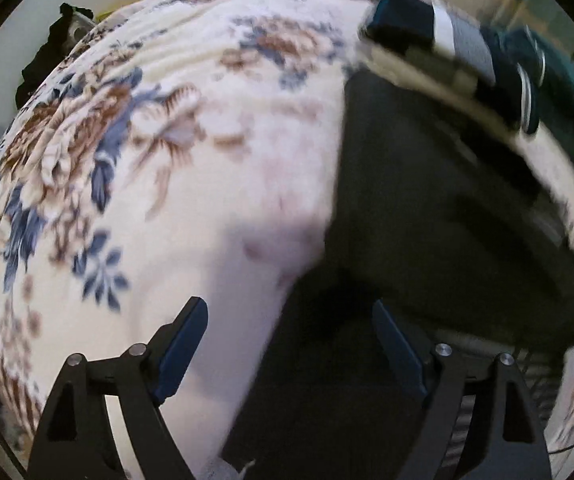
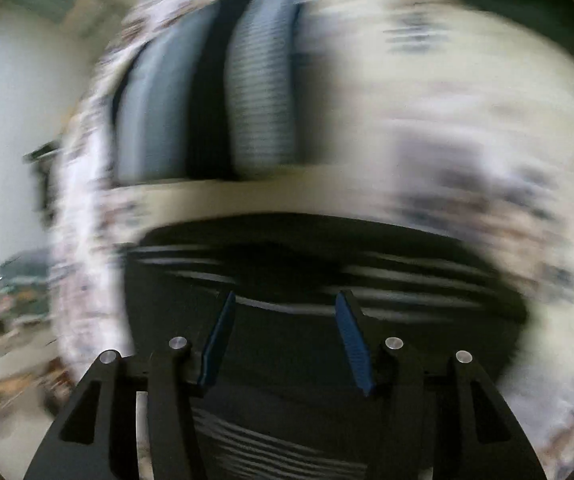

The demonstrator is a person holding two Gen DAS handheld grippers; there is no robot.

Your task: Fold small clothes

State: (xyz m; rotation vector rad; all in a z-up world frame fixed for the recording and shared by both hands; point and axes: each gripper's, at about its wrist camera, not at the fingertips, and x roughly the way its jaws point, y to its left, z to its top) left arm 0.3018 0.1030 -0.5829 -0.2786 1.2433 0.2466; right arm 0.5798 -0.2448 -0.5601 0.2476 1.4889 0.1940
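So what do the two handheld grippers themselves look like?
Both match: the left gripper and right gripper have black angular linkage frames with round silver pins and cut-out slots, and flat blue pads on the fingers. No cables or sleeves are clearly visible.

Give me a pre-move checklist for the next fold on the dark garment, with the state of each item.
1. Left tool open, nothing between its fingers: ok.
2. Right tool open, empty: ok.
3. Dark garment lies on the floral blanket: ok.
4. Garment flat, edges aligned: cannot tell, blurred.
5. Right wrist view sharp enough to aim: not ok.
6. Folded pile lies apart from the garment: ok.
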